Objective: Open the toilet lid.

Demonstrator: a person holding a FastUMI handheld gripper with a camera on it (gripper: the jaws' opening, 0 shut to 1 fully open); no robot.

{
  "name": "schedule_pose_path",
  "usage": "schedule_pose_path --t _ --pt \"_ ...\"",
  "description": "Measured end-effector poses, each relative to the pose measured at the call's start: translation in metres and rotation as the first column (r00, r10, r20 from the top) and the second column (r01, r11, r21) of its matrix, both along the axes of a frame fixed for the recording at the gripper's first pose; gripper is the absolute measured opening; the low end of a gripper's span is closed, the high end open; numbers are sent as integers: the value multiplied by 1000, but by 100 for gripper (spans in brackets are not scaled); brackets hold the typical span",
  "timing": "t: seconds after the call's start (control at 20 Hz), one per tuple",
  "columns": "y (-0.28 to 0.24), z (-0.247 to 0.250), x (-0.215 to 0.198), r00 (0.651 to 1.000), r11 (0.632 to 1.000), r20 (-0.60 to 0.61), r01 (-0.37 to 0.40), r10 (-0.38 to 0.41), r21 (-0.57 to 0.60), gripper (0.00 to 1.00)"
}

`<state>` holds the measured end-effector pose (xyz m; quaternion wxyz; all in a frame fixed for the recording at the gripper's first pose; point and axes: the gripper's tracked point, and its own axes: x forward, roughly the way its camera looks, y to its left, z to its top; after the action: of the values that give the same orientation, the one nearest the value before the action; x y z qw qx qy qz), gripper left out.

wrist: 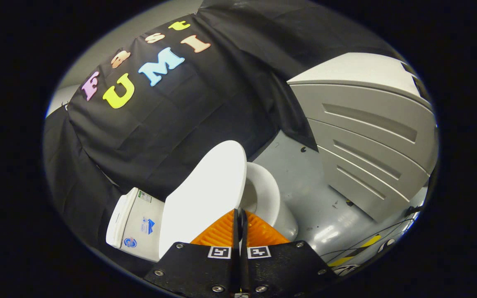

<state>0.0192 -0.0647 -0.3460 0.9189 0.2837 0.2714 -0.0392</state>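
- I see the toilet lid (205, 190) raised well off the seat (263, 194), tilted toward the tank (137, 223).
- My gripper (240, 219) has its jaws nearly closed, seemingly pinching the lid's edge.
- I judge the lift mostly done; leaning it back and letting go remain.

The one camera rides on the gripper (239, 213) and looks forward along its two fingers, whose tips meet with only a thin slit between them. The view is rolled, so the floor (304, 194) slants. It sits close to the toilet: the raised lid (205, 194) stands right at the fingertips, edge-on, with the bowl (265, 198) just beyond. Further off lie the tank (135, 223), the black cloth wall (189, 111) and a grey cabinet (371, 136).
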Motion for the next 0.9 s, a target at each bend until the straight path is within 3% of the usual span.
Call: schedule_pose_path --t 0.4,0.75,0.9 --pt "34 72 5 990 978 97 -82 102 -193 0" --pt "79 133 3 961 950 214 -105 172 -295 0" --pt "95 150 4 950 923 227 -121 214 -365 0"
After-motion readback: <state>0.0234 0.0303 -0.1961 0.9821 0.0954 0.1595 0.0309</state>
